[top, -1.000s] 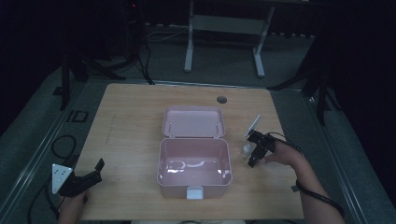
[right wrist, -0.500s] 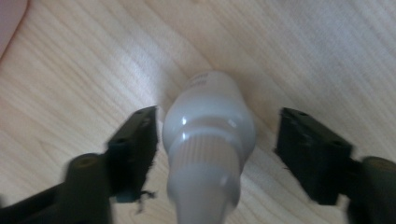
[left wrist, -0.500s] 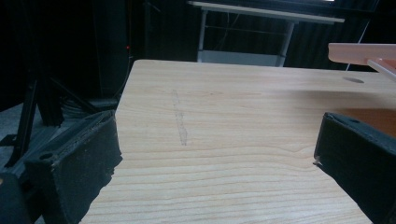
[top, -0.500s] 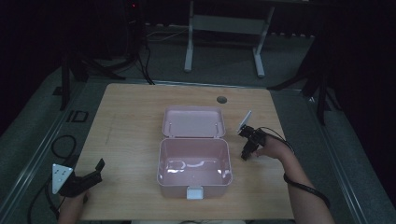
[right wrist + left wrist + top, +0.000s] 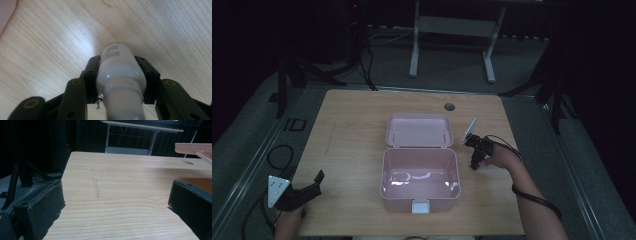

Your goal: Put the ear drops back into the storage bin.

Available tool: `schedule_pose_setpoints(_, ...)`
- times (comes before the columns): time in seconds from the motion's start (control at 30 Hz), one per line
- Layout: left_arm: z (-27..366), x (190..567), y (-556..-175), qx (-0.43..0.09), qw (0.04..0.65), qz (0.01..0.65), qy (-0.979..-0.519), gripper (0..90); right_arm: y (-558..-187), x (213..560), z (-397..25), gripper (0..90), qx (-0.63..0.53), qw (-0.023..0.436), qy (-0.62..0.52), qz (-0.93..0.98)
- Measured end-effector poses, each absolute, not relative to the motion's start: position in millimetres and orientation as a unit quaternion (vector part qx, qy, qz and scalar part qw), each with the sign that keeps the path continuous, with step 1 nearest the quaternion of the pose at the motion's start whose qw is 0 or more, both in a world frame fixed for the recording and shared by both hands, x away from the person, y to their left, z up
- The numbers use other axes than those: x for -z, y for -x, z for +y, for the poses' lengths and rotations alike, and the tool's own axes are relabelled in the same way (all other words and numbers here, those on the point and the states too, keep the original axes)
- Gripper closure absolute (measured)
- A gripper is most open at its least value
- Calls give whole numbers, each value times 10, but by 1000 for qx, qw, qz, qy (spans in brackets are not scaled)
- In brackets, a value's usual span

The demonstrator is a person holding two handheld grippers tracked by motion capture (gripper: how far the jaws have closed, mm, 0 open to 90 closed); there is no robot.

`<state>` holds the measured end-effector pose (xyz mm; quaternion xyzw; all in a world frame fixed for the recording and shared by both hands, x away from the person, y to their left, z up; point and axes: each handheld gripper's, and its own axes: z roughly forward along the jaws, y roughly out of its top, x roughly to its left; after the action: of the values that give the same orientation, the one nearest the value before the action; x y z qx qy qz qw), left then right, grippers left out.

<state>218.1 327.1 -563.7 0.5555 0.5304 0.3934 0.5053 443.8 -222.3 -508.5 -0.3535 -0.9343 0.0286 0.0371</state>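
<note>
Jaws on your right gripper (image 5: pixel 120 75) are clamped on a white bottle (image 5: pixel 120 75), one black jaw pressed to each side of its body, and the small printed label at its far end points down toward the wood. From that gripper's own camera the bottle runs straight out from between the jaws, neck nearest the lens, base toward the desk (image 5: pixel 50 37). A sliver of pink sits at the top left corner of that view.

From the high view your right gripper (image 5: pixel 476 155) hangs just right of the pink box (image 5: pixel 419 175), near the hinge line where the tub meets its lid. Whether the bottle touches the desk there I can't tell. Your right hand (image 5: pixel 502 156) comes in from the lower right with the cable looping behind it.

The box stands open in the middle of the desk, lid (image 5: pixel 418 131) laid flat behind the tub, a pale latch at the front edge.

Over on the other side, your left gripper (image 5: pixel 304 190) sits at the front left corner of the desk, well apart from the box. Its jaws are spread wide with nothing between them, bare wood grain showing in the gap, and the box's edge (image 5: pixel 193 147) shows at the far right.
</note>
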Motion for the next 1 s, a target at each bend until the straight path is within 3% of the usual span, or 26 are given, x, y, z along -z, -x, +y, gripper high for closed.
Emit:
schedule_pose_setpoints(0.53,3274,5636,-2185,-391,505,532,-556,4,-4178,5012,-2264,594,-45,10,196,-980)
schedule_pose_setpoints(1.0,3273,5635,-2187,-391,504,533,-556,4,-3918,4915,-2291,594,-48,29,114,-992)
